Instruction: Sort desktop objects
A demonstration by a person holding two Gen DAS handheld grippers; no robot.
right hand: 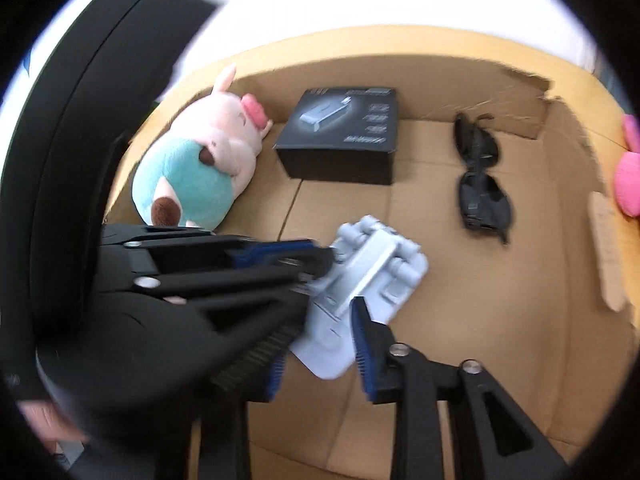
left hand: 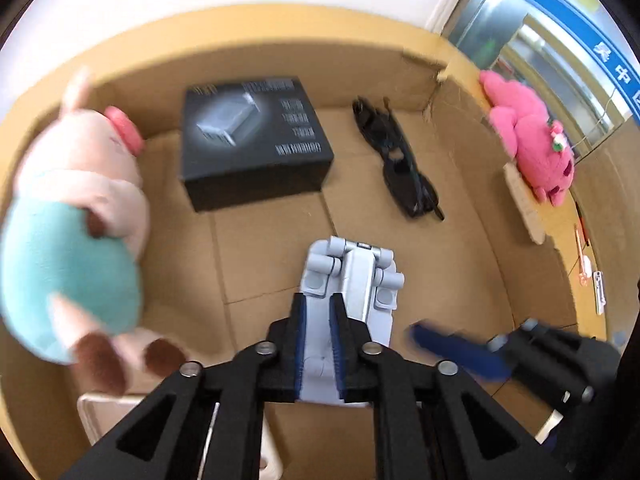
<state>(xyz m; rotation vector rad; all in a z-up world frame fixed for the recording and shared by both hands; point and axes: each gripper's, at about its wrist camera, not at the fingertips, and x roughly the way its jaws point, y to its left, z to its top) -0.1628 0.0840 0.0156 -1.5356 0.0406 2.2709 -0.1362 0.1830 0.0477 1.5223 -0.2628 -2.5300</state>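
Note:
A pale grey-blue folding stand (left hand: 352,280) hangs low over the floor of a big cardboard box (left hand: 280,28). My left gripper (left hand: 320,344) is shut on the stand's flat lower plate, its blue pads pressing both faces. In the right wrist view the left gripper (right hand: 320,266) reaches in from the left, gripping the stand (right hand: 376,268). My right gripper (right hand: 320,360) is open; the stand's lower corner shows between its fingers, and I see no clamping. From the left wrist view the right gripper's blue pad (left hand: 460,352) lies just right of the stand, apart from it.
Inside the box lie a pink pig plush with a teal body (left hand: 72,248) (right hand: 192,168), a black carton (left hand: 256,140) (right hand: 344,136) and black sunglasses (left hand: 396,160) (right hand: 480,184). A bright pink plush (left hand: 528,136) sits on the right wall. A sleeved hand (right hand: 120,340) fills the lower left.

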